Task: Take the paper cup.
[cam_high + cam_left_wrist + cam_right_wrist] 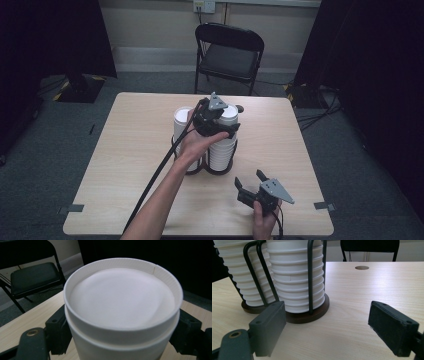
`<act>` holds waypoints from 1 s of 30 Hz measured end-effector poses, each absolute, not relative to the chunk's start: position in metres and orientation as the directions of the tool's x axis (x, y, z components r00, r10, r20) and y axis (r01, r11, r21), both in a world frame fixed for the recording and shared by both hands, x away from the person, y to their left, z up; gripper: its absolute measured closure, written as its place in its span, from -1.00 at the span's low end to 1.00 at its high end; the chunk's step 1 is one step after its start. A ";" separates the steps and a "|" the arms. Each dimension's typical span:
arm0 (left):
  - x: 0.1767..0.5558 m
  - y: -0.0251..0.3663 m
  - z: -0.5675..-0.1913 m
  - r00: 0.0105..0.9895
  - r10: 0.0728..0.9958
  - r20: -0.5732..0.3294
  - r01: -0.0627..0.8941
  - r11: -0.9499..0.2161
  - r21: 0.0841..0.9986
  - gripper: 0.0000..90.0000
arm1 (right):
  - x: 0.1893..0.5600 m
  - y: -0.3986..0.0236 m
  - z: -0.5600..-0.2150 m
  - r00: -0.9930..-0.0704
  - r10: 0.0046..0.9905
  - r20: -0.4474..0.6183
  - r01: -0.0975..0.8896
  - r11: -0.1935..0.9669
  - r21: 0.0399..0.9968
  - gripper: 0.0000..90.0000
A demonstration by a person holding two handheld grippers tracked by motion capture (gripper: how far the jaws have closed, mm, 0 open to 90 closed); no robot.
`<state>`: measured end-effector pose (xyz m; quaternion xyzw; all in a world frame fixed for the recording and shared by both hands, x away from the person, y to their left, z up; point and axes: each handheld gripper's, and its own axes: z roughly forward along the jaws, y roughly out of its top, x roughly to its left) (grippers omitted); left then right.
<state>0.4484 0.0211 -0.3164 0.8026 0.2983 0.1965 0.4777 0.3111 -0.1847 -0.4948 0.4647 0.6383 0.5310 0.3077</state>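
Cup stacks (pixel 297 277) in wire holder (pixel 310 277)

Two tall stacks of white paper cups stand upside down, side by side, in a dark wire holder (pixel 218 170) with round brown bases near the table's middle, the right stack (pixel 223 145) having its top cup (pixel 122 307) clasped between black jaws, the left stack (pixel 181 125) beside it.
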 end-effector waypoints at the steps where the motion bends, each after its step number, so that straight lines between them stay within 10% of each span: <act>1: 0.448 0.021 -0.316 0.743 0.668 0.039 0.287 -0.371 0.883 -0.56 | 0.311 -0.185 -0.495 -0.379 0.920 0.100 0.266 0.005 0.964 -0.69; 30: 0.440 0.040 -0.292 0.736 0.677 -0.007 0.217 -0.226 0.950 -0.55 | 0.312 -0.185 -0.495 -0.380 0.919 0.102 0.271 0.006 0.963 -0.69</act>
